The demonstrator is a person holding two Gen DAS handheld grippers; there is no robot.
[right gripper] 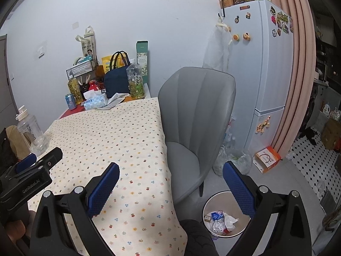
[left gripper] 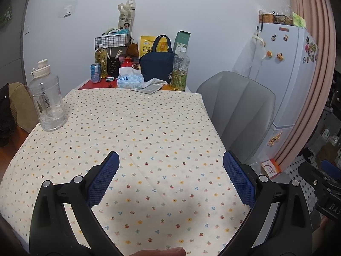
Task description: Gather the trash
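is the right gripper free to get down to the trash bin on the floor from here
Probably yes: the right gripper is open and empty, and the trash bin sits uncovered on the floor beside the grey chair, with nothing above its mouth.

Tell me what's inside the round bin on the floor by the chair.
The bin holds crumpled white paper, a blue and white wrapper, clear plastic and a small box. Anything beneath is covered.

- Clear plastic water jug [left gripper: 47, 100] with a white cap (left table edge)
- Grey padded chair [right gripper: 197, 115]
- White fridge [right gripper: 264, 68] bearing magnets
- Navy fabric handbag [left gripper: 156, 63]
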